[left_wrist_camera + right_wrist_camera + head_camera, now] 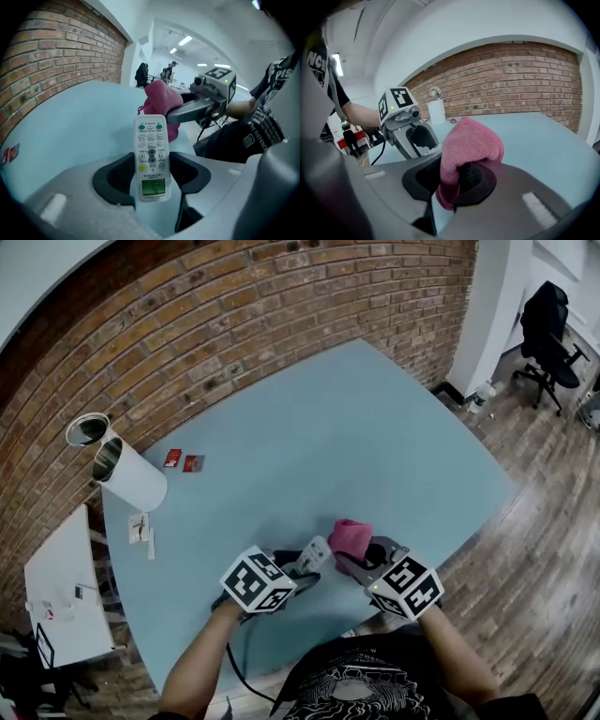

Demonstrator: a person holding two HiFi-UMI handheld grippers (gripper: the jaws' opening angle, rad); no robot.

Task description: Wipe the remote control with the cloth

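My left tool (151, 169) clamps the slim white plastic remote (151, 150); my right tool (453, 180), tilted down, pinches the fluffy pink cloth (471, 138).

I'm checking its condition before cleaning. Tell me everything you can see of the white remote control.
The slim white plastic remote control has rows of buttons, two green at its far end, one yellow, and a greenish display at its near end. The left gripper holds it by the display end between its jaws, button face showing. Its far end overlaps the pink cloth in view; contact cannot be told.
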